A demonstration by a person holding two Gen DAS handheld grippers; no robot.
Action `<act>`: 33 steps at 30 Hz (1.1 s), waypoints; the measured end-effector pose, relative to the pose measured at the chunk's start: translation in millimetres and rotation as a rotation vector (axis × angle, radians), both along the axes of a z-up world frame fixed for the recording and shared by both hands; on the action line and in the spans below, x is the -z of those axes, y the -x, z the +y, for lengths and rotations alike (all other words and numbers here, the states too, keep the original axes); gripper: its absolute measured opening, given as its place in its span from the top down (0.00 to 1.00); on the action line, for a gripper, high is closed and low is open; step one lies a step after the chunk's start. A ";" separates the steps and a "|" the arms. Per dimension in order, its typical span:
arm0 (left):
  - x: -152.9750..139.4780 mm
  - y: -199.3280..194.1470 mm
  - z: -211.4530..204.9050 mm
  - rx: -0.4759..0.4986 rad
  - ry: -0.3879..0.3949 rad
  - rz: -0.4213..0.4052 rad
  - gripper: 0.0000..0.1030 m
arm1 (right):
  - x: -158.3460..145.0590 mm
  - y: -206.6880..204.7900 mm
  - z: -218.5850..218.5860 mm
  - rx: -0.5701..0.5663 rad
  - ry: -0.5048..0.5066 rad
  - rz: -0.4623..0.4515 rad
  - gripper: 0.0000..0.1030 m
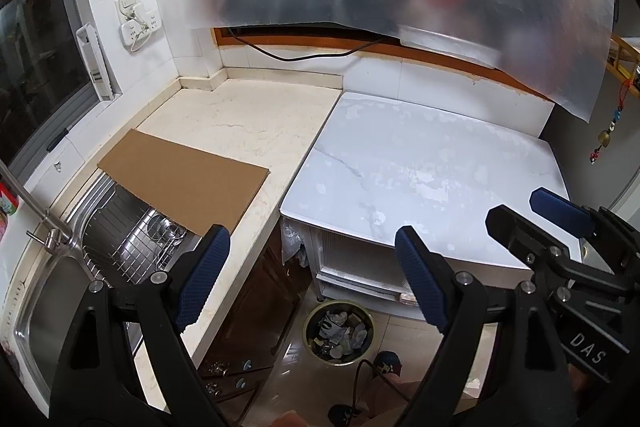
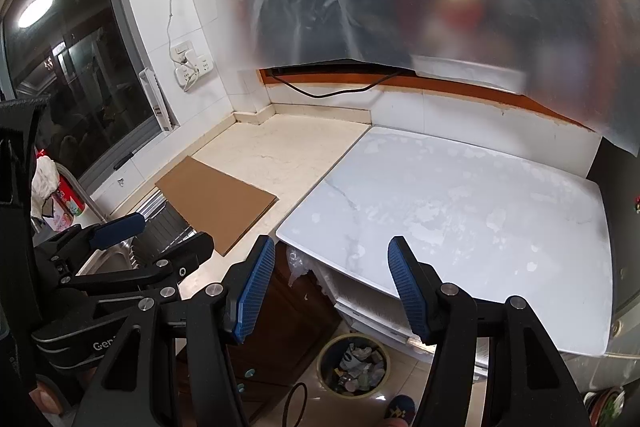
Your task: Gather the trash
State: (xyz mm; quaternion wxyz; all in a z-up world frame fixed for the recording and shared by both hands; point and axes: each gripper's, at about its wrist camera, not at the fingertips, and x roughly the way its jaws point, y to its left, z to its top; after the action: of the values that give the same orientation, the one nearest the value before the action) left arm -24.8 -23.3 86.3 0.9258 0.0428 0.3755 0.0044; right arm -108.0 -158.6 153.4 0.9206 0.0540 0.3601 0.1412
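Largest item: white marble-pattern desk (image 1: 420,163), right half of both views, top bare, no trash visible on it. It abuts the cream stone desk (image 1: 240,115) at left centre, which is bare too apart from a flat brown cardboard sheet (image 1: 184,183). The sheet's long axis runs lower right to upper left in the frame, and one end overhangs the stainless steel sink (image 1: 60,291) at lower left.

Task's thing: round bin with a yellowish rim (image 1: 339,331) on the tiled floor, bottom centre of the left wrist view, already holding crumpled wrappers and scraps. Also seen in the right wrist view (image 2: 354,363), bottom centre.

Key relation: the bin lies below and between the pads of each pair of tongs, under the front edge of the marble-pattern desk. The cardboard lies up and left of both; the left tongs (image 1: 316,275) look nearer to it. Judgement: collection appears done or nearly so, unless the cardboard counts as trash.

Pose: both pairs of tongs tilt downward over the desk edge, side by side. The right tongs (image 2: 332,287) stand wide with nothing between the blue pads. The left tongs are likewise wide and empty.
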 end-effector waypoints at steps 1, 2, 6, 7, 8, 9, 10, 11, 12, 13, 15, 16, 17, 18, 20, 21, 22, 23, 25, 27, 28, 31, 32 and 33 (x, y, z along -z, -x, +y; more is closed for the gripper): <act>0.3 -0.2 -0.1 0.001 0.000 -0.001 0.20 | -0.4 0.8 1.1 0.002 -0.001 0.001 0.42; -0.2 0.2 1.8 0.005 -0.001 0.000 0.20 | 0.0 -0.1 0.2 0.001 -0.001 0.002 0.42; 0.3 -0.1 1.3 0.003 -0.001 0.001 0.20 | 2.0 -0.2 0.6 0.003 -0.003 0.005 0.42; 0.4 -0.2 1.5 0.004 -0.001 0.001 0.20 | 1.2 0.8 1.3 0.004 -0.003 0.005 0.42; -0.1 0.3 2.3 0.005 -0.001 0.000 0.20 | 2.2 0.4 0.6 0.003 -0.005 0.007 0.42; -0.1 0.3 2.6 0.005 -0.001 0.000 0.20 | 1.8 0.1 2.1 0.004 -0.005 0.008 0.42; 0.6 -0.5 1.6 0.005 0.000 0.001 0.20 | 2.0 -0.1 2.3 0.004 -0.004 0.008 0.42; -0.1 -0.8 2.4 0.003 0.000 0.001 0.20 | 1.3 0.7 3.7 0.008 -0.004 0.006 0.42; 0.3 -1.2 2.0 0.004 0.000 0.001 0.20 | 2.3 0.1 3.1 0.006 -0.003 0.006 0.42; -0.1 -0.7 2.6 0.004 0.000 0.000 0.20 | 1.7 -0.2 4.3 0.007 -0.004 0.007 0.42; -0.1 -0.8 2.8 0.002 0.000 -0.001 0.20 | 2.7 -0.4 4.4 0.007 -0.004 0.007 0.42; -0.2 -1.5 2.8 -0.001 0.001 -0.001 0.20 | 2.6 -0.2 5.1 0.008 -0.002 0.007 0.42; 0.0 -2.3 2.5 -0.004 0.002 -0.001 0.20 | 2.1 -1.2 7.0 0.005 -0.001 0.007 0.42; 0.2 -2.6 2.7 -0.005 0.003 -0.001 0.20 | 2.7 -1.8 7.3 0.004 -0.001 0.008 0.42; 0.0 -3.0 3.6 -0.006 0.003 0.000 0.20 | 3.2 -1.9 10.4 0.004 0.001 0.008 0.42; 0.4 -3.3 3.7 -0.006 0.003 -0.001 0.20 | 3.9 -2.3 11.0 0.002 0.001 0.009 0.42; 0.7 -3.7 3.7 -0.005 0.003 -0.001 0.20 | 3.8 -2.8 12.5 0.001 0.002 0.009 0.42; 0.0 -3.2 4.7 -0.003 0.003 0.000 0.20 | 4.0 -2.4 13.8 0.002 0.003 0.009 0.42; 0.6 -4.4 4.5 -0.006 0.004 0.001 0.20 | 3.9 -2.9 14.5 0.001 0.003 0.009 0.42; 0.3 -4.3 4.4 -0.007 0.003 0.000 0.20 | 4.3 -2.9 14.8 0.002 0.004 0.010 0.42; 0.7 -4.6 4.3 -0.007 0.003 0.001 0.20 | 4.1 -3.4 14.8 0.002 0.004 0.011 0.42; 0.1 -4.3 3.2 -0.009 0.004 0.002 0.20 | 4.3 -4.1 15.1 0.003 0.005 0.012 0.42; -0.1 -4.1 3.7 -0.011 0.004 0.001 0.20 | 4.7 -4.6 15.5 0.003 0.006 0.012 0.42; -0.1 -4.1 3.4 -0.011 0.004 0.000 0.20 | 5.4 -4.5 15.8 0.003 0.006 0.012 0.42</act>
State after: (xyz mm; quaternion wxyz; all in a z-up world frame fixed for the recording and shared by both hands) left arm -20.6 -20.0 86.4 0.9259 0.0390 0.3758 0.0088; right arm -103.5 -142.8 148.0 0.9187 0.0526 0.3661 0.1386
